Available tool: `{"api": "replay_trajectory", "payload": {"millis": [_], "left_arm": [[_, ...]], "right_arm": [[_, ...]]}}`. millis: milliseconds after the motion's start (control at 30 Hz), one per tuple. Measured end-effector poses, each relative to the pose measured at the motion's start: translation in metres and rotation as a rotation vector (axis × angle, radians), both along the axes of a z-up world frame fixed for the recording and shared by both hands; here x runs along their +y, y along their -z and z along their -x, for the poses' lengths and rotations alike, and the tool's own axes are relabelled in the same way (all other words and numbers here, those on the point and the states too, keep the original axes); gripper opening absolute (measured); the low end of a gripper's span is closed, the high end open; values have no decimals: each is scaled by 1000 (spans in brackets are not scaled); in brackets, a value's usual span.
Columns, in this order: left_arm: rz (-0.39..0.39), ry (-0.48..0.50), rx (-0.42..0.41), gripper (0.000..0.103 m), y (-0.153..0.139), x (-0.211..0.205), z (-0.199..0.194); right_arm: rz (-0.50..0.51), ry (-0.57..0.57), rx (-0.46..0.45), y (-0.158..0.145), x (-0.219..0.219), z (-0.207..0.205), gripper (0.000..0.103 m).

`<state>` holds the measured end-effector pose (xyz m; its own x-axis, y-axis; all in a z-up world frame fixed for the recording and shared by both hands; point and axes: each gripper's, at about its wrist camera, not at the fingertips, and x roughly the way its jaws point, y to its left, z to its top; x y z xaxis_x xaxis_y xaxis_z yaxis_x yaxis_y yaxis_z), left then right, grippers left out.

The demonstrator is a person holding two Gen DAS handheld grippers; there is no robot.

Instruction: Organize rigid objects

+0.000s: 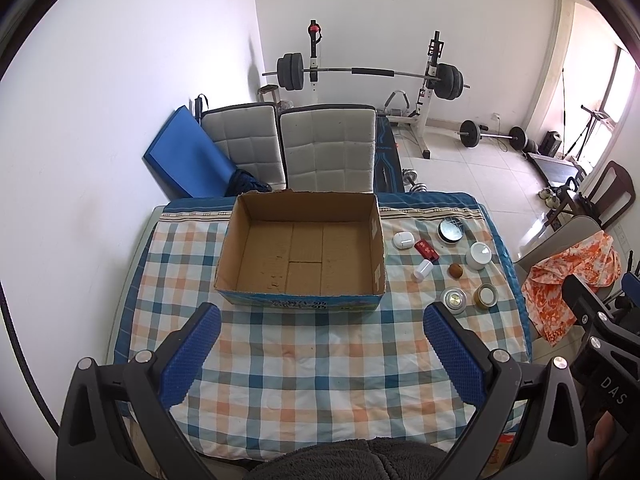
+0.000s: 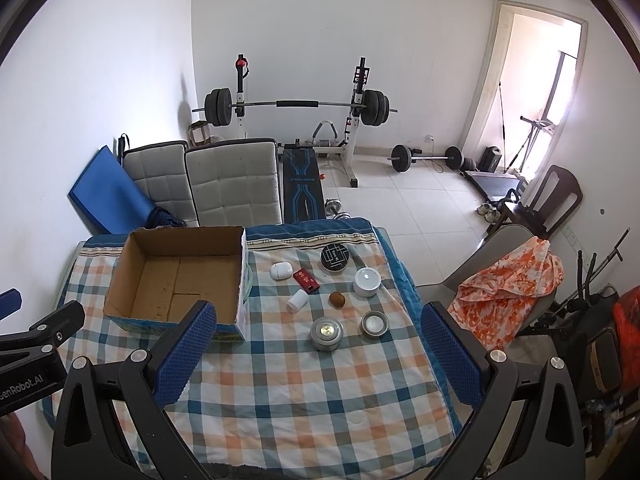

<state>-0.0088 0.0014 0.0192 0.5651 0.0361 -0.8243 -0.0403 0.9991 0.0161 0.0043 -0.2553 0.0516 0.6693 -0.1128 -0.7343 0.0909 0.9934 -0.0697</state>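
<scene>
An empty cardboard box [image 1: 300, 254] [image 2: 180, 280] stands on the checked tablecloth [image 1: 312, 360] [image 2: 304, 380]. To its right lie several small objects: a white earbud case [image 2: 280, 270], a red box [image 2: 306, 281], a black round tin [image 2: 335, 258], a white jar [image 2: 367, 282], a white bottle on its side [image 2: 298, 301], a brown ball [image 2: 337, 299], a silver puck [image 2: 327, 333] and a small open tin [image 2: 375, 324]. My left gripper [image 1: 320, 320] is open and empty, in front of the box. My right gripper [image 2: 318, 320] is open and empty, short of the objects.
Two grey padded chairs [image 1: 300, 148] stand behind the table beside a blue mat [image 1: 184, 156]. A chair with an orange cloth [image 2: 508, 280] is at the table's right. A barbell rack [image 2: 296, 108] and weights stand further back.
</scene>
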Motion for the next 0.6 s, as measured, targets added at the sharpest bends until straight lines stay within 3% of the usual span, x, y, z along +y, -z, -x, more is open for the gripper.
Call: {"api": "replay_trajectory", "payload": {"millis": [600], "left_arm": [[11, 20, 37, 103, 2, -6, -2]], "right_arm": [[-10, 28, 35, 19, -12, -7, 103]]}}
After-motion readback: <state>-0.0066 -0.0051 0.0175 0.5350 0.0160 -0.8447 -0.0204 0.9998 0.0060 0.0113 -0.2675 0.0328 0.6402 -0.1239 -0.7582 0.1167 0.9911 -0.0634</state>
